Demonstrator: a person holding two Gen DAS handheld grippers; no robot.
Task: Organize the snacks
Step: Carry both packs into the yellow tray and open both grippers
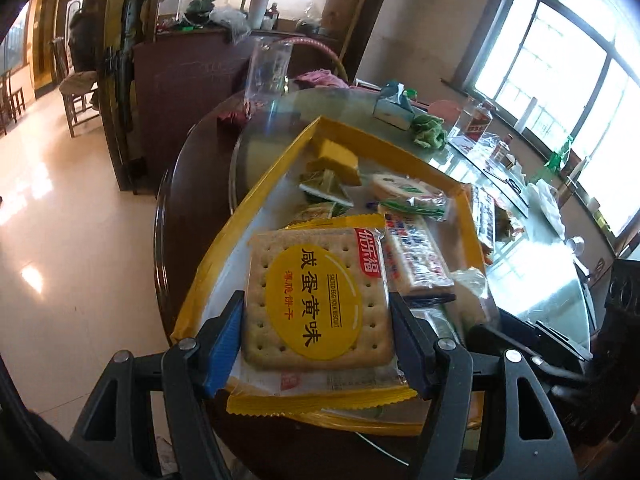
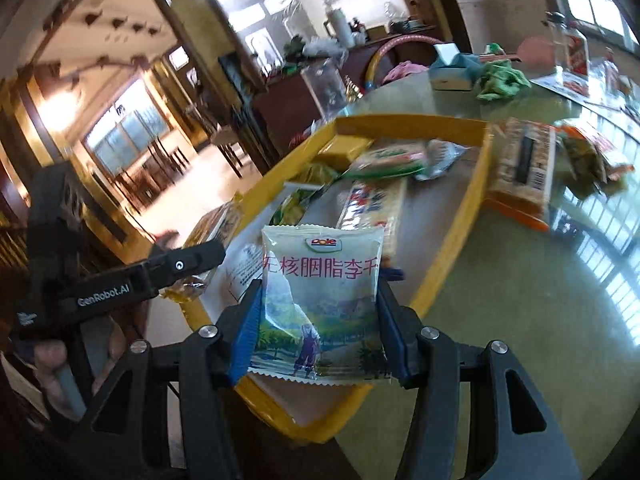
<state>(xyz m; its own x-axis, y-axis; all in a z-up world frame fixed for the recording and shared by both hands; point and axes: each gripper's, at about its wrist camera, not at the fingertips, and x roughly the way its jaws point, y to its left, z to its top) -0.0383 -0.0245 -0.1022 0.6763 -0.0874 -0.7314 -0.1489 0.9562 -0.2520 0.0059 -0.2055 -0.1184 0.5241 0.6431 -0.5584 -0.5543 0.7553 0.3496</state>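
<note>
Over the yellow tray [image 1: 276, 160], left gripper [image 1: 316, 320] clamping biscuit packet [image 1: 316, 304], right gripper [image 2: 318, 320] clamping plum pouch [image 2: 320, 292] above near rim.

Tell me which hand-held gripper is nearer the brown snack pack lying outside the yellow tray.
Right. The right hand-held gripper is nearer the brown snack pack; the left hand-held gripper is across the yellow tray.

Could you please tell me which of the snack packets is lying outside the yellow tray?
The orange-edged cracker packet lies on the glass tabletop beyond the yellow tray; the others lie inside or sit in grippers.
</note>
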